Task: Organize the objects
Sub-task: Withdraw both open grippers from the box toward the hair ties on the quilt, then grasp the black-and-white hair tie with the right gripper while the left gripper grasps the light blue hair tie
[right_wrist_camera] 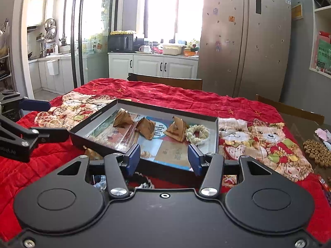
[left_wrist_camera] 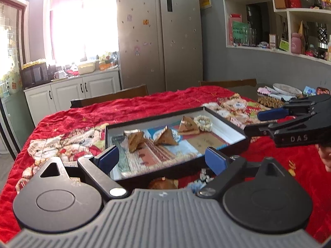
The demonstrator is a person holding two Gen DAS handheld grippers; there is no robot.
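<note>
The left gripper [left_wrist_camera: 161, 158] hangs with its blue-padded jaws spread wide and nothing between them, just short of the near wall of the shallow black cardboard box tray [left_wrist_camera: 225, 114]; the right gripper [right_wrist_camera: 163, 158] is likewise parted and empty, poised over the near edge of the same tray [right_wrist_camera: 94, 117]; each gripper shows at the edge of the other's view, apart from it.

Inside the tray, on a printed paper lining, lie three brown leaf-wrapped pyramid dumplings [right_wrist_camera: 145, 130] in a loose row, and beside the rightmost one, seemingly touching it, a cream braided cord ring [right_wrist_camera: 197, 134]; below the tray's near wall, on the red quilted cloth [left_wrist_camera: 86, 115] covering the surface, sit another brown wrapped piece [left_wrist_camera: 161, 183] and some pale braided items [right_wrist_camera: 144, 183], partly hidden by the gripper bodies, too obscured to identify surely.

In my judgement the dumplings are light yet fairly firm, with slick leaf faces and sloped sides that could squirt out of a pinch; taking one low across two opposite faces, near the base, looks safest; the braided ring is soft and yielding, best gripped across one strand of its band; the tray itself seems light and would slide on the cloth if nudged.
</note>
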